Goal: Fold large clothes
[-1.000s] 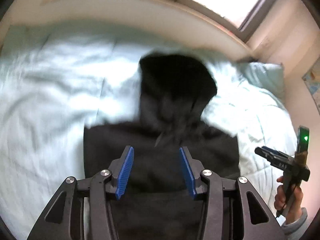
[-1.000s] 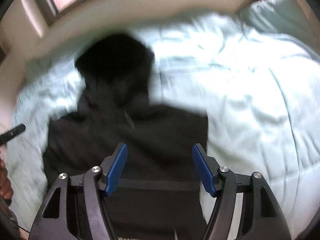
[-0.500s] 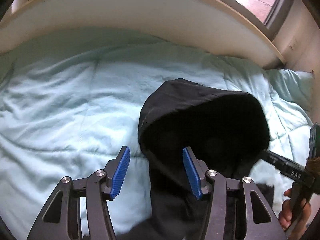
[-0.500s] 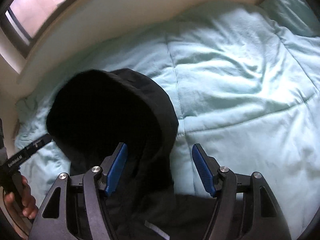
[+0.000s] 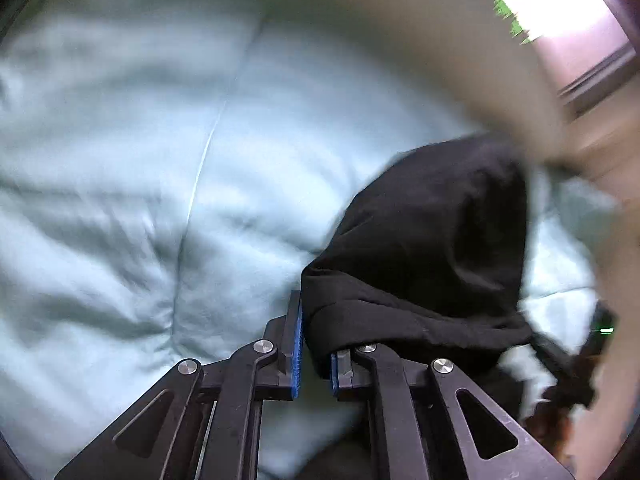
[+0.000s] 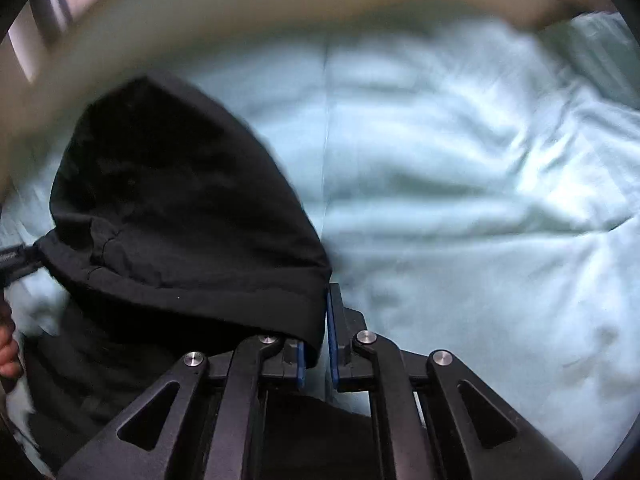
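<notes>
Both your grippers pinch the black hoodie's hood.
Left gripper (image 5: 314,344) and right gripper (image 6: 318,338): jaws pressed on the hood (image 6: 172,208) hem corners, lifted over the pale blue bed (image 6: 460,200).

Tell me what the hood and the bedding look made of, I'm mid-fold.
Hood: black, matte, thick knit, probably cotton fleece; it drapes in soft, heavy folds and has a stitched band hem, which both jaws pinch. Bedding: pale mint woven cloth with a slight sheen, seemingly a padded quilt; it puffs between stitched seams and wrinkles finely. Blur hides the weave itself.
</notes>
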`<state>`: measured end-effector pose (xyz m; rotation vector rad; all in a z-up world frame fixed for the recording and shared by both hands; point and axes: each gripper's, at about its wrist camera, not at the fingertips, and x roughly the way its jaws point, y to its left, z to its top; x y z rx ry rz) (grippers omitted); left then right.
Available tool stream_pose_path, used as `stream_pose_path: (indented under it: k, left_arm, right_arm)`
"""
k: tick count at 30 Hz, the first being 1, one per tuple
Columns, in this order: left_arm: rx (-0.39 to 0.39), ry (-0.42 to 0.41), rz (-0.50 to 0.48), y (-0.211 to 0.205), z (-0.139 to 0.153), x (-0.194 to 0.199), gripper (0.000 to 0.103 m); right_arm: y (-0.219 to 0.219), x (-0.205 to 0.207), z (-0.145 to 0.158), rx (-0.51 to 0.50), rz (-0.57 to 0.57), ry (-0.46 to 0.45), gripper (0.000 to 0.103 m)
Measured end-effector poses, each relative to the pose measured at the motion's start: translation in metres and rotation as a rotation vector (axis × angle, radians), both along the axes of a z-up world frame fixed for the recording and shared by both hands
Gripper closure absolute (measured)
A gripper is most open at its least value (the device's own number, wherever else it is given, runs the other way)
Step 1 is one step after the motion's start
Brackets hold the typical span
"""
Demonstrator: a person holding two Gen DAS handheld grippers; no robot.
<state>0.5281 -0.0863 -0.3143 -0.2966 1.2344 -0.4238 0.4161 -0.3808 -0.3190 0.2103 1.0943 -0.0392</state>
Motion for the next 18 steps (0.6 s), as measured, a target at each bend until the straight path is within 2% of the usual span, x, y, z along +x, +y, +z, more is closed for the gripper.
stream_pose_path:
  k: [1,3,6,7,8,10,12,13,14,15,16,18]
  left_arm:
    - [-0.019,0.003,-0.008,-0.002,-0.015,0.003,0.09]
    - [-0.057,-0.021,-0.003,0.001,-0.016,0.003,0.089]
    - [-0.054,-0.044,-0.029,0.006,0.002,-0.009,0.083]
    - [-0.037,-0.069,-0.047,0.009,0.012,-0.018,0.081]
    - [-0.026,-0.097,-0.062,0.013,0.023,-0.028,0.081]
    - [-0.024,-0.15,-0.089,0.02,0.044,-0.046,0.08]
    - [-0.038,-0.223,-0.105,0.023,0.068,-0.058,0.079]
    - [-0.049,-0.261,-0.111,0.019,0.08,-0.059,0.073]
    - [-0.068,-0.295,-0.12,0.011,0.091,-0.058,0.062]
    - [-0.087,-0.319,-0.126,0.005,0.097,-0.056,0.056]
    - [-0.107,-0.34,-0.142,-0.01,0.103,-0.049,0.047]
    - [-0.112,-0.326,-0.181,-0.037,0.095,-0.029,0.046]
  right_arm:
    - [0.004,0.005,-0.016,0.017,0.027,0.028,0.095]
    - [0.007,0.008,-0.025,0.01,0.039,0.036,0.094]
    - [0.002,0.004,-0.011,0.039,0.059,0.032,0.086]
    - [-0.003,-0.004,-0.002,0.048,0.069,0.029,0.079]
    - [-0.005,-0.008,0.004,0.05,0.072,0.023,0.066]
    - [-0.014,-0.029,0.029,0.072,0.085,-0.026,0.047]
    - [-0.017,-0.043,0.054,0.086,0.095,-0.108,0.044]
    - [-0.016,-0.05,0.076,0.073,0.085,-0.192,0.044]
    - [-0.014,-0.05,0.09,0.07,0.081,-0.247,0.043]
    - [-0.008,-0.046,0.103,0.072,0.079,-0.287,0.043]
    - [-0.001,-0.036,0.109,0.075,0.079,-0.303,0.043]
    - [0.016,-0.005,0.1,0.083,0.112,-0.264,0.043]
